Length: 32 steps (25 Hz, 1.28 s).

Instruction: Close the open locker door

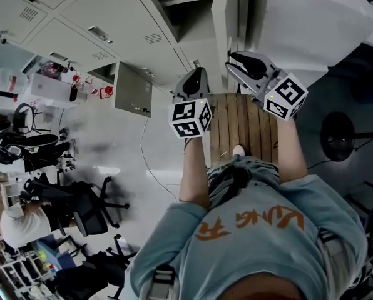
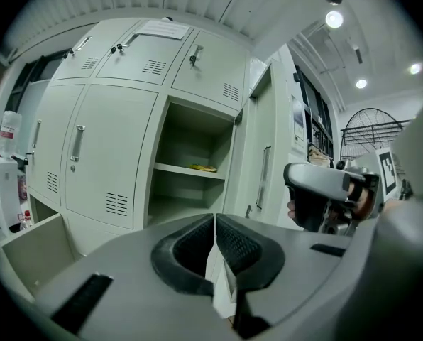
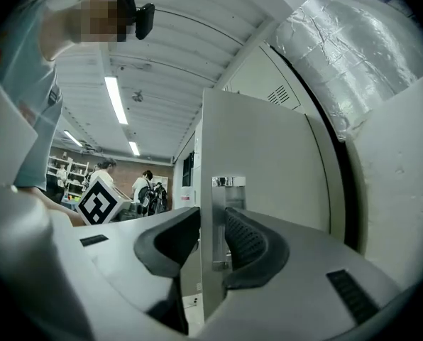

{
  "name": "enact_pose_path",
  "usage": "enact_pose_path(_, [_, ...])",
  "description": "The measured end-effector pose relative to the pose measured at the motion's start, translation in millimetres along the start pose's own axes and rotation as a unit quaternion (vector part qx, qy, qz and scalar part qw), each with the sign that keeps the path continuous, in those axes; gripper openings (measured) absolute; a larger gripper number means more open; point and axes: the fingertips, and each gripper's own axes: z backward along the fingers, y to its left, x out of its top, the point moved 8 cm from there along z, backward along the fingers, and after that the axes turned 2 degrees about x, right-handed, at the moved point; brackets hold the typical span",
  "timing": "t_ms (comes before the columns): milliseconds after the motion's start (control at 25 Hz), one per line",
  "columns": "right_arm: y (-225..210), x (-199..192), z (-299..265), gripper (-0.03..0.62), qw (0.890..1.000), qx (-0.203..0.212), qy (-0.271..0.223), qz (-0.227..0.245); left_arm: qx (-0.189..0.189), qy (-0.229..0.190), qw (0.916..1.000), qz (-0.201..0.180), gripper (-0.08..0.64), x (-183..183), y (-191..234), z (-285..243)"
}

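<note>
The grey lockers (image 1: 99,17) have one tall compartment (image 2: 190,169) standing open, with a small yellow thing (image 2: 201,168) on its shelf. Its door (image 2: 265,162) hangs open to the right. In the right gripper view the door (image 3: 268,169) fills the middle, and my right gripper (image 3: 211,236) is open with the door's edge and its metal handle (image 3: 228,190) between the jaws. From the head view this right gripper (image 1: 231,58) sits at the door's edge (image 1: 227,17). My left gripper (image 2: 215,244) is shut and empty, held beside it (image 1: 198,74), apart from the lockers.
A low locker door (image 1: 133,89) also stands open further along the row. Under my feet is a wooden pallet (image 1: 243,124). Office chairs (image 1: 86,205) and a seated person (image 1: 17,224) are behind. A foil-wrapped duct (image 3: 346,55) runs above the door.
</note>
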Motion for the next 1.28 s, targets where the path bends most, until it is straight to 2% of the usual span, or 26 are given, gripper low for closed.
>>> enact_pose_path(280, [2.5, -4.4, -34.0, 0.118, 1.000, -0.006, -0.002, -0.004, 0.032, 0.010, 0.9994, 0.012, 0.028, -6.0, 33.8, 16.6])
enact_pose_path(360, [1.7, -6.3, -46.0, 0.133, 1.000, -0.010, -0.006, -0.012, 0.034, 0.012, 0.9992, 0.019, 0.028, -7.8, 46.8, 19.3])
enact_pose_path(520, [2.3, -10.2, -73.8, 0.121, 1.000, -0.010, -0.006, -0.018, 0.036, 0.017, 0.9989, 0.027, 0.028, -10.0, 76.8, 15.4])
enact_pose_path(840, [-3.5, -5.8, -129.8, 0.078, 0.998, -0.055, 0.017, -0.034, 0.019, -0.010, 0.9992, 0.033, 0.028, 16.9, 130.2, -4.5])
enact_pose_path(1040, [-10.5, -4.7, -157.6, 0.054, 0.996, -0.079, 0.041, -0.019, 0.004, -0.021, 0.9990, 0.040, 0.028, 22.7, 156.8, -21.5])
enact_pose_path(1280, [-20.9, -6.0, -187.6, 0.044, 0.993, -0.115, 0.039, -0.013, -0.019, -0.040, 0.9986, 0.028, 0.028, 42.0, 181.9, -44.0])
